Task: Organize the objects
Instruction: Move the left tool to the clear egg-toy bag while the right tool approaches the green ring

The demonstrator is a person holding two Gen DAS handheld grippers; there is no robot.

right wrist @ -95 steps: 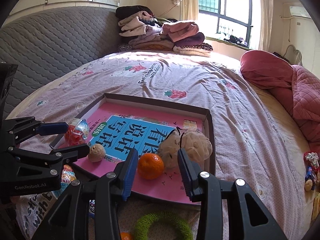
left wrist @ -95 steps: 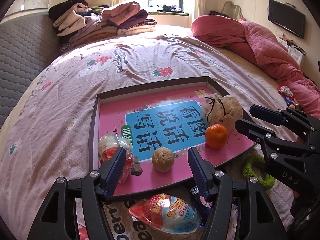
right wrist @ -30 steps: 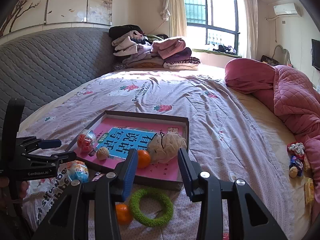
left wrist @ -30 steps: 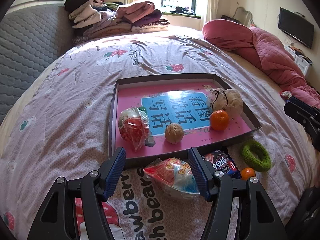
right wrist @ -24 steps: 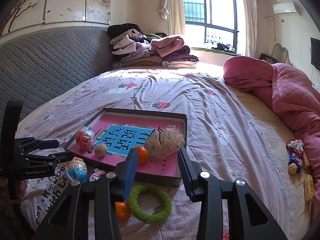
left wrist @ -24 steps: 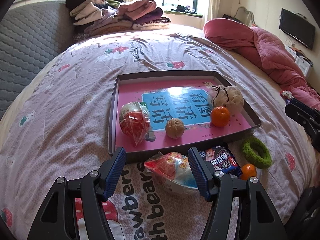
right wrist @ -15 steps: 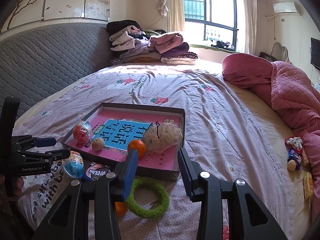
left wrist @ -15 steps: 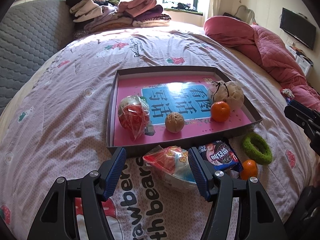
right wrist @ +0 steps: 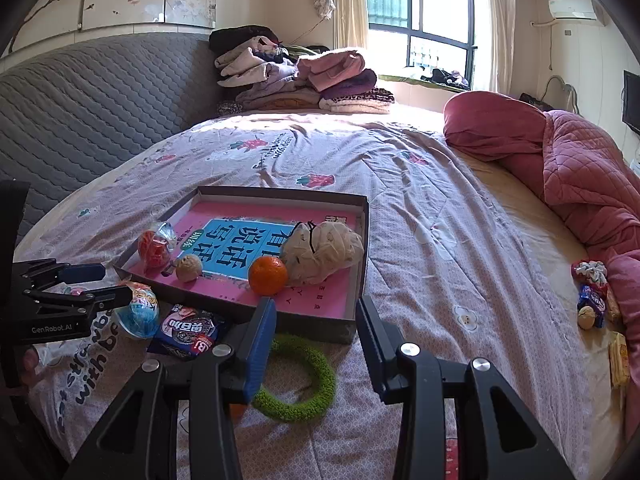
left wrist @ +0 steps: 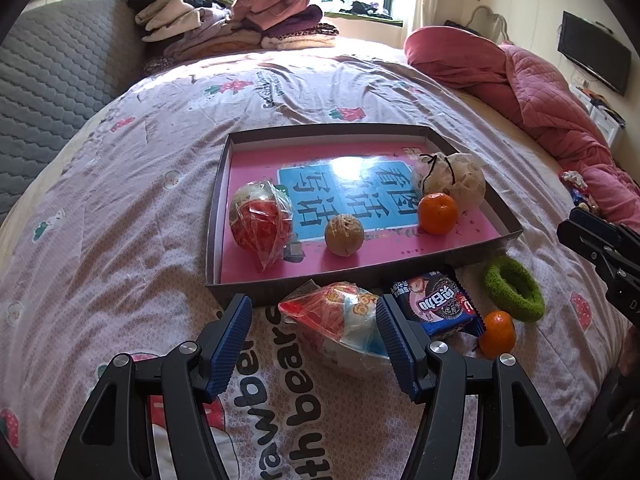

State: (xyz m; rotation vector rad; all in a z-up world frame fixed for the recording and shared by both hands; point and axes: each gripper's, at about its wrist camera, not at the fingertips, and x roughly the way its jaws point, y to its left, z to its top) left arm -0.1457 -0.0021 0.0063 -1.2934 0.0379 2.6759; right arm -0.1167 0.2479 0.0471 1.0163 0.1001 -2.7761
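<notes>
Both grippers are gaping wide, holding nothing; left gripper (left wrist: 314, 338) is flanking the wrapped toy egg (left wrist: 340, 322) lying beside the tray (left wrist: 360, 280); crinkly, slippery wrapper; gripping its middle seems wisest.

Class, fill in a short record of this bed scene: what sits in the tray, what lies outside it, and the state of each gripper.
In tray: wrapped red ball, walnut, orange, mesh pouch
Outside tray: wrapped toy egg, snack packet, green ring, small orange
Left hand-held gripper: open, around toy egg
Right hand-held gripper: open, empty
</notes>
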